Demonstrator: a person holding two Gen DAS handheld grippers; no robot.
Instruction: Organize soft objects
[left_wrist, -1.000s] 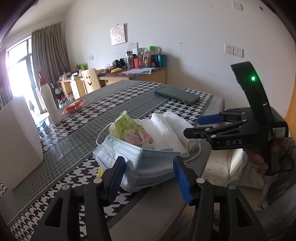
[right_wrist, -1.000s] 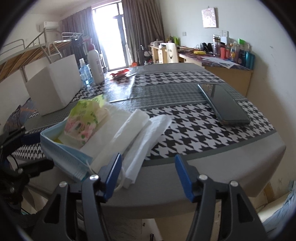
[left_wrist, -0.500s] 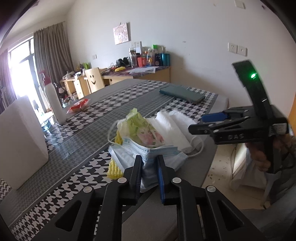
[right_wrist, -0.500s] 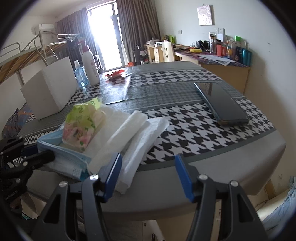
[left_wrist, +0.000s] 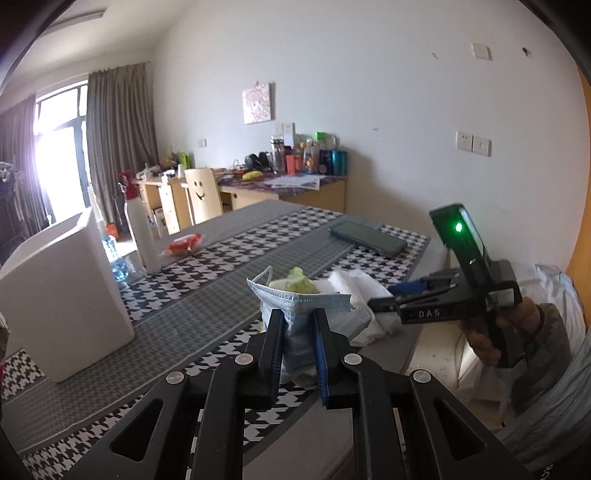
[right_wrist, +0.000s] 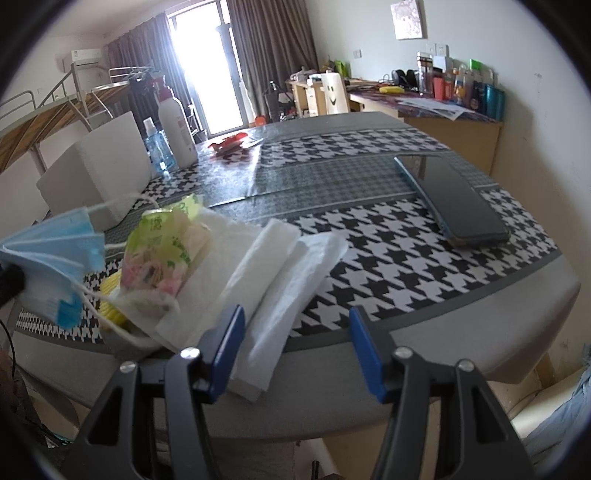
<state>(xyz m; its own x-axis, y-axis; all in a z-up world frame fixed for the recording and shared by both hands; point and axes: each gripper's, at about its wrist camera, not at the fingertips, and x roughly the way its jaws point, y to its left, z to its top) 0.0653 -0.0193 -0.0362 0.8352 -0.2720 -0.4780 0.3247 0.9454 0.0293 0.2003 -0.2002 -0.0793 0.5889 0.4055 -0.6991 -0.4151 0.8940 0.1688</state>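
Note:
My left gripper (left_wrist: 298, 334) is shut on a blue face mask (left_wrist: 301, 306) and holds it lifted above the table's near corner; the mask also shows at the left of the right wrist view (right_wrist: 51, 258). A green tissue pack (right_wrist: 162, 247) lies on folded white paper towels (right_wrist: 266, 266), with something yellow (right_wrist: 110, 295) beneath. My right gripper (right_wrist: 295, 347) is open and empty at the table edge, its left finger beside the towels; it also shows in the left wrist view (left_wrist: 406, 291).
The table (right_wrist: 480, 332) has a houndstooth cover. A dark phone (right_wrist: 450, 199) lies at the right. A white box (left_wrist: 62, 295), a white bottle (right_wrist: 177, 125), a blue bottle (right_wrist: 157, 144) and a red packet (right_wrist: 229, 142) stand further back.
My left gripper closed on the blue mask and lifted it off the pile, uncovering the tissue pack. The right gripper stayed open and barely moved.

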